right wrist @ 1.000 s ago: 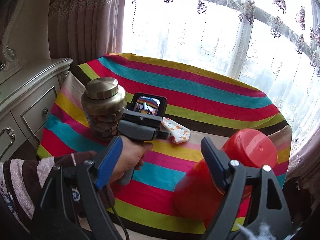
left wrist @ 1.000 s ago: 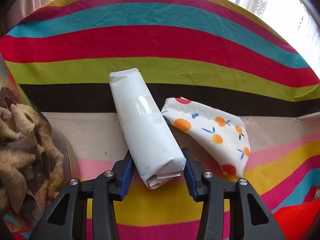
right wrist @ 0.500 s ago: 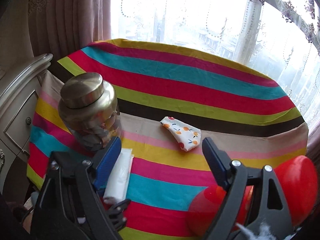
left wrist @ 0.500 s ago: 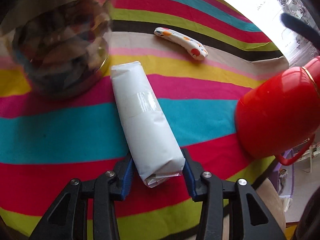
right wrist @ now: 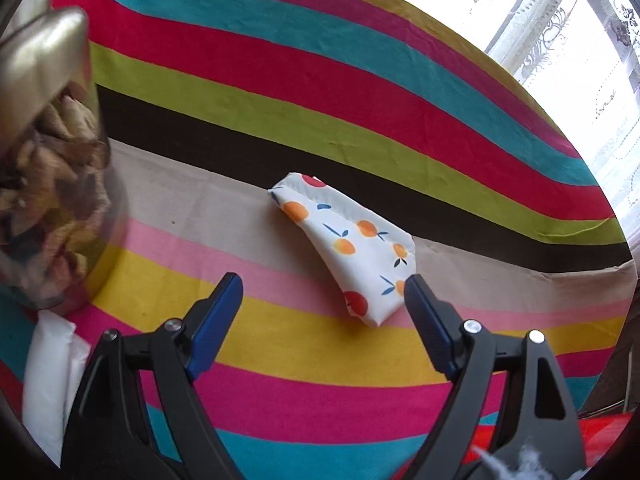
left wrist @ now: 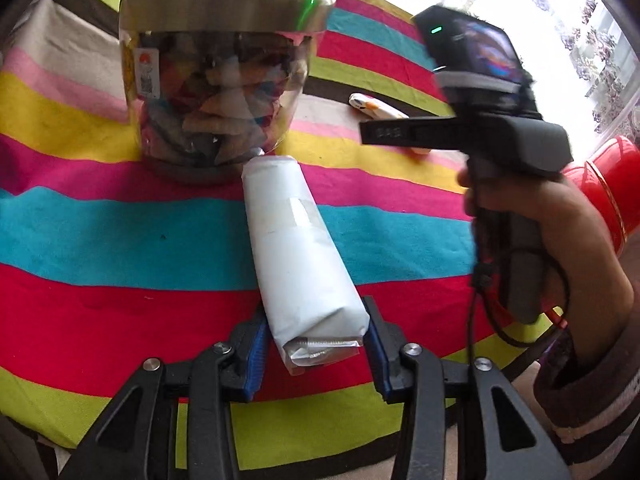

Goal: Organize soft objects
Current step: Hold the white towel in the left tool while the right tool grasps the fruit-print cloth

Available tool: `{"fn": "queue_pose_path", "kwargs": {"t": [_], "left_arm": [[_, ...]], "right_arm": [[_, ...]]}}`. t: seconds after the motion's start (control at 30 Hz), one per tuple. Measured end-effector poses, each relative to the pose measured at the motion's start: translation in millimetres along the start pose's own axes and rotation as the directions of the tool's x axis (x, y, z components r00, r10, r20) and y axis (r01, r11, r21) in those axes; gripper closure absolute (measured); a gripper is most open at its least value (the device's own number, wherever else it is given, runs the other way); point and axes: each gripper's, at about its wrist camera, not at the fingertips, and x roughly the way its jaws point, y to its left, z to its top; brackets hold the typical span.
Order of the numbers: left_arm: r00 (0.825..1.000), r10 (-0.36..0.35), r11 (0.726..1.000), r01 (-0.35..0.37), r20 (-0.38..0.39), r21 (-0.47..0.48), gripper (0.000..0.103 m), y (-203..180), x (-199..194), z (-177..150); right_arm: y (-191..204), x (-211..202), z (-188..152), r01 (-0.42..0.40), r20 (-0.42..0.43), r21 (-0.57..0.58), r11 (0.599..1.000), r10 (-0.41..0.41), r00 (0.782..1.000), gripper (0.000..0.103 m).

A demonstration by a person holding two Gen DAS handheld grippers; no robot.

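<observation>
On the striped cloth (left wrist: 120, 240) covering the bench, the left gripper (left wrist: 316, 344) has its jaws partly closed on the near end of a white wrapped roll (left wrist: 296, 256); both blue pads press against the roll's sides. The roll extends forward from the jaws, a strip of clear tape crosses its middle, and its far end lies just beside the base of a glass jar (left wrist: 216, 100). The jar carries a metallic lid (left wrist: 228, 4) and is filled with brownish pieces. To the right in the left wrist view, a person's hand (left wrist: 532, 240) grips the handle of the right gripper's body, and a red container (left wrist: 612, 184) sits behind that hand at the cloth's edge. The right gripper (right wrist: 322, 292) has its jaws wide apart, with nothing clamped between them. A folded white cloth with an orange and red fruit print (right wrist: 352, 244) lies flat on the beige and pink stripes; its near end sits between the two fingers, closer to the right-hand finger, whose tip appears just beside the cloth's edge. Contact there cannot be confirmed. The jar and the white roll appear at the left edge of the right wrist view.
</observation>
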Motion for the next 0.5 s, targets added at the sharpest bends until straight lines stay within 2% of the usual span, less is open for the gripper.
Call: {"fn": "queue_pose_path", "kwargs": {"t": [0.13,0.33,0.43,0.5], "left_arm": [[0.999,0.007,1.0,-0.007,0.043,0.012,0.06,-1,-8,0],[0.998,-0.004,1.0,0.003,0.06,0.015,0.06,1,-11,-2],[0.997,-0.004,1.0,0.003,0.072,0.014,0.06,3,-17,-3],[0.997,-0.001,1.0,-0.001,0.082,0.017,0.06,5,-31,-11]], "right_arm": [[-4,28,10,0.001,-0.029,0.032,1.0,0.0,1.0,0.018],[-20,48,22,-0.039,-0.006,0.149,0.988,0.041,0.999,0.019],[-32,57,25,-0.096,0.016,0.217,0.972,0.094,0.995,0.034],[-37,60,27,-0.089,0.02,0.24,0.967,0.087,0.996,0.059]]}}
